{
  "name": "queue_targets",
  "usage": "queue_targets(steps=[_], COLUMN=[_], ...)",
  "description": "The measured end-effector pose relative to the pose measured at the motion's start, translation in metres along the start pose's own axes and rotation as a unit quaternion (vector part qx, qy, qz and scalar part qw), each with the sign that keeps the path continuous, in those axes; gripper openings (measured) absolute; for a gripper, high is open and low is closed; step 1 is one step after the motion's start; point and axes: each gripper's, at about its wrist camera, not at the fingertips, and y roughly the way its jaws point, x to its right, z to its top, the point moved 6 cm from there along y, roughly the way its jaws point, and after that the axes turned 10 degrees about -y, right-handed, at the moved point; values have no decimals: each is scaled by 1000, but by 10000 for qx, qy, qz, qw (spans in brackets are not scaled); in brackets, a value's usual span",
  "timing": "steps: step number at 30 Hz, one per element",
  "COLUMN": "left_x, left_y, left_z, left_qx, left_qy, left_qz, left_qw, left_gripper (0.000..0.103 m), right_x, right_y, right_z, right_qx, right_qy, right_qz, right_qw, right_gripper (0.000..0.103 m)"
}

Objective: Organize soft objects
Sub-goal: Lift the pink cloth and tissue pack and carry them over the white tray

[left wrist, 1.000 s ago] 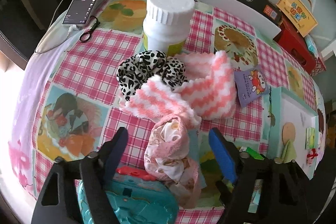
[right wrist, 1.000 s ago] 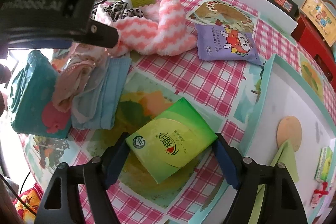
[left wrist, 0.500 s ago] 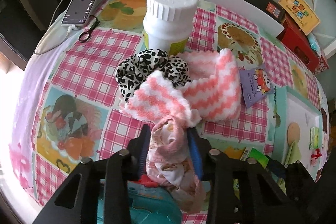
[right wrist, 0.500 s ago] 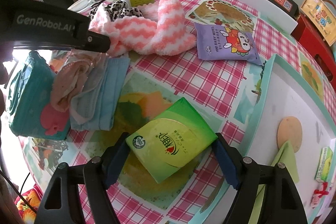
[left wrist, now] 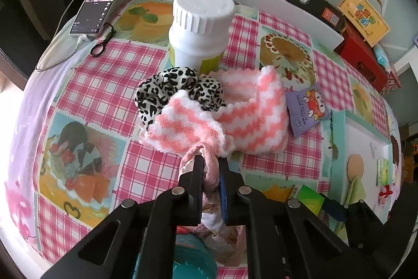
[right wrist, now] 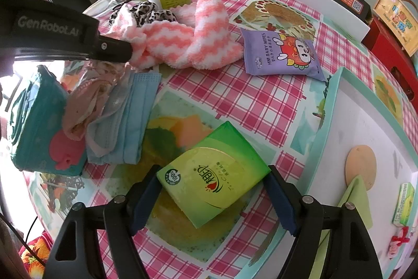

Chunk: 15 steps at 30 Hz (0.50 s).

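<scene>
On my left, my left gripper is clenched on the pink floral cloth, which lies over the teal pouch beside the blue face mask, near the striped pink towel and leopard scrunchie. To the right, my right gripper stands wide, its jaws either side of the green tissue pack on the checked tablecloth; I cannot tell whether the pads press it

Both wrist views steep, close over table; shared – striped towel
</scene>
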Motion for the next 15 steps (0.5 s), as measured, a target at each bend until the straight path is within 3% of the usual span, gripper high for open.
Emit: queue_targets(steps=[15], left_x=[4], left_y=[-16], left_z=[0], left_qx=[168], left_qy=[-17], left_qz=[-364], left_qw=[9992], left_gripper=[9], right_x=[2], right_y=[-8], right_z=[2], right_qx=[157], right_qy=[129], right_qz=[84], right_qw=[9998], right_gripper=[80])
